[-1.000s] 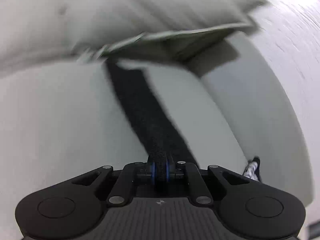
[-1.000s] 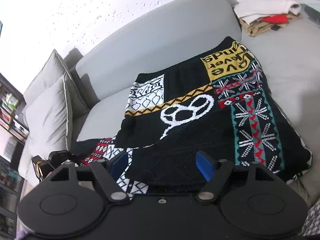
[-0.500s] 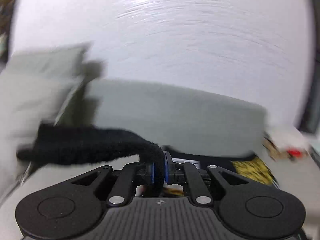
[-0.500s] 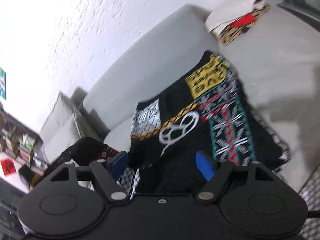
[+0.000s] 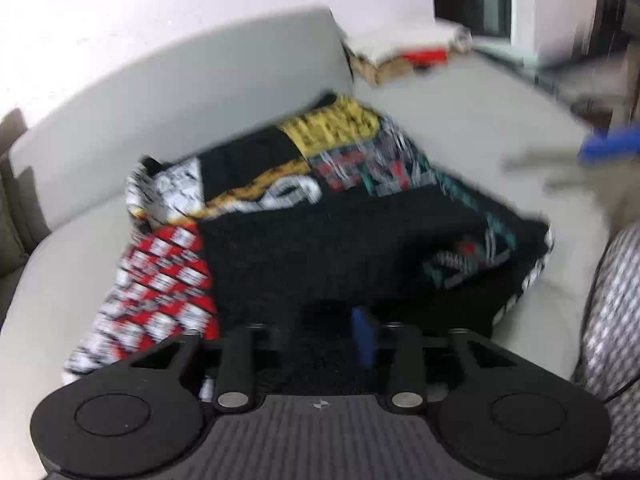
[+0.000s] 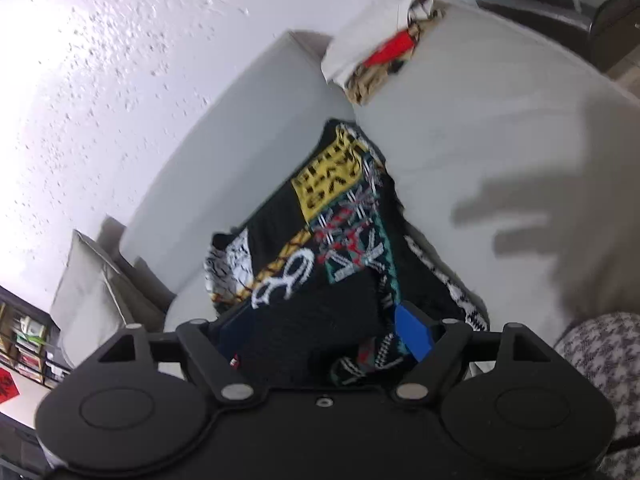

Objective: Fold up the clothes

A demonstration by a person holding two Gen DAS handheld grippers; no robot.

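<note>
While a black knitted sweater with yellow, red, white and teal patchwork patterns lies in a loose heap on the seat of a pale grey fabric sofa, both handheld claws hang just above its near edge. Seen from the left wrist camera, the left gripper has its blue-padded fingers spread apart, black knit showing in the gap between them; whether cloth touches the pads cannot be told through the motion blur. A red-and-white checked panel of the sweater drapes toward the left side of the seat. From the right wrist camera, the right gripper stands wide open over the same garment, its blue pad clear on one side. A small pile of white, red and tan folded clothes sits at the far end of the sofa, well apart from the sweater. Grey cushions lean at the opposite end, beside a dark bookshelf. A black-and-white houndstooth fabric fills the lower right corner.
</note>
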